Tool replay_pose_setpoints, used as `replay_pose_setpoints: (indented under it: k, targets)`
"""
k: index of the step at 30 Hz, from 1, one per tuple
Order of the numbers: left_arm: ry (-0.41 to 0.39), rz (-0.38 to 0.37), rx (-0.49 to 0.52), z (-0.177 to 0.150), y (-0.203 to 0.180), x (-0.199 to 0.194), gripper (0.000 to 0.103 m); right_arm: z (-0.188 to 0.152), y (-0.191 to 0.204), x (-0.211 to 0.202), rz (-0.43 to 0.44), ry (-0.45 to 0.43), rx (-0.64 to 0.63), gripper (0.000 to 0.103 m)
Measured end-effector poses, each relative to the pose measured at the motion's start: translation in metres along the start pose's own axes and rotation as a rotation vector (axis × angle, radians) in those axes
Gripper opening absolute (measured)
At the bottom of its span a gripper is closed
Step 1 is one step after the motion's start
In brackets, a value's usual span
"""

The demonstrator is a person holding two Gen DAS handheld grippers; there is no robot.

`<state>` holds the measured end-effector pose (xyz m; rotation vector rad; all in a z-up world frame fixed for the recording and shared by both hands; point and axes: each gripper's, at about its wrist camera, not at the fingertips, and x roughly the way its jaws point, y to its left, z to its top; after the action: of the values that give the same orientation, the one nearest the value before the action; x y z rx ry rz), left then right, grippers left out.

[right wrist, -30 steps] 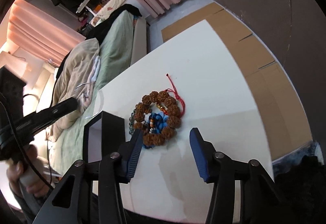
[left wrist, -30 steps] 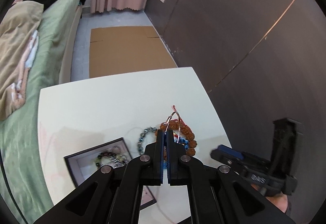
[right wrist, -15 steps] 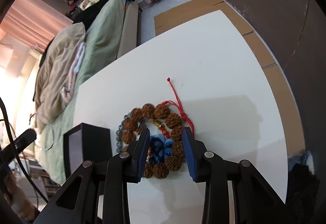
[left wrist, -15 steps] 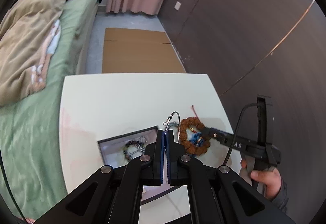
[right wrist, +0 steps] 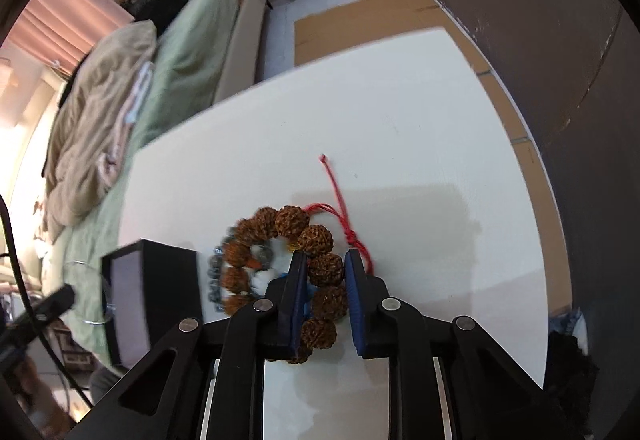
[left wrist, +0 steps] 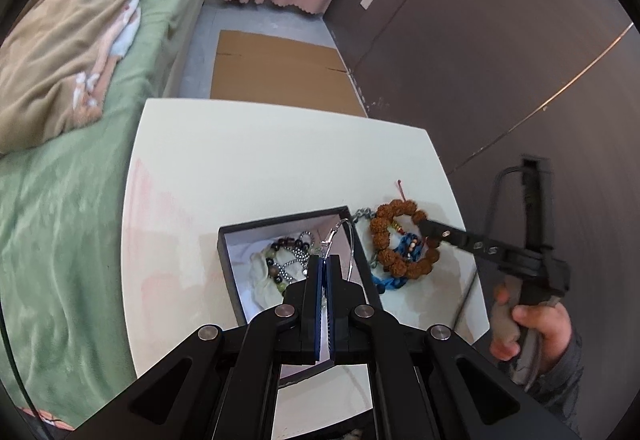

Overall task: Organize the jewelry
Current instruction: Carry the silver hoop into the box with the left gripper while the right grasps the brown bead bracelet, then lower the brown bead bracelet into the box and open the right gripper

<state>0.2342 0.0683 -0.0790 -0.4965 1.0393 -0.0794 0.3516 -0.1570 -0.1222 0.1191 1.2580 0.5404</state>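
Left gripper [left wrist: 323,264], jaws pressed together on a thin silver hoop [left wrist: 347,240], hangs over the right edge of the open black jewelry box [left wrist: 280,221], which holds beaded strands [left wrist: 286,260] on a pale lining. Right gripper [right wrist: 326,268], jaws narrowed around one bead of the brown seed-bead bracelet [right wrist: 316,240], pads at the bead's sides; bracelet lies on the white table [right wrist: 400,128] just right of the box, red cord [right wrist: 340,200] trailing far, over blue beads [left wrist: 404,252] and a grey-bead strand [right wrist: 214,272].
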Motion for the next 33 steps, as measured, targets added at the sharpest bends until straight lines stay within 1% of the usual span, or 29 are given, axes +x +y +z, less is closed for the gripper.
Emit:
replay_pose_setpoints:
  k: [4,8,10,13,15,17,18,20,21,22,23,24,30,33]
  targets:
    - [0.021,-0.012,-0.007,0.000,0.004,0.010,0.001,-0.002,0.012,-0.027,0.055,-0.056,-0.015,0.020]
    - [0.053,-0.016,-0.019,0.000,0.006,0.026,0.001,-0.004,0.033,-0.055,0.106,-0.103,-0.048,0.020]
    - [0.071,-0.025,-0.031,0.001,0.007,0.034,0.001,-0.006,0.043,-0.070,0.108,-0.130,-0.069,0.020]
    - [0.097,-0.072,-0.056,0.002,0.007,0.045,0.001,-0.009,0.051,-0.084,0.118,-0.153,-0.082,0.020]
    - [0.117,-0.068,-0.053,0.003,0.005,0.050,0.003,-0.011,0.056,-0.093,0.123,-0.168,-0.091,0.020]
    - [0.140,-0.058,-0.046,0.004,0.004,0.053,0.006,-0.013,0.062,-0.100,0.133,-0.180,-0.095,0.020]
    - [0.140,-0.067,-0.045,0.004,0.004,0.053,0.010,-0.014,0.065,-0.103,0.137,-0.186,-0.097,0.020]
    - [0.124,-0.073,-0.046,0.005,0.005,0.048,0.023,-0.017,0.070,-0.108,0.149,-0.193,-0.105,0.020]
    - [0.112,-0.070,-0.049,0.006,0.007,0.043,0.039,-0.018,0.072,-0.110,0.157,-0.195,-0.110,0.020]
    - [0.099,-0.071,-0.053,0.006,0.008,0.039,0.053,-0.018,0.076,-0.111,0.162,-0.196,-0.115,0.020]
    - [0.080,-0.075,-0.058,0.007,0.011,0.033,0.056,-0.019,0.079,-0.111,0.167,-0.197,-0.120,0.020]
    - [0.054,-0.079,-0.066,0.008,0.015,0.024,0.057,-0.019,0.083,-0.111,0.173,-0.196,-0.124,0.020]
    - [-0.013,-0.066,-0.093,0.011,0.033,-0.009,0.057,-0.022,0.101,-0.105,0.205,-0.183,-0.147,0.020]
    - [-0.034,-0.058,-0.101,0.011,0.040,-0.021,0.057,-0.024,0.112,-0.101,0.222,-0.172,-0.168,0.020]
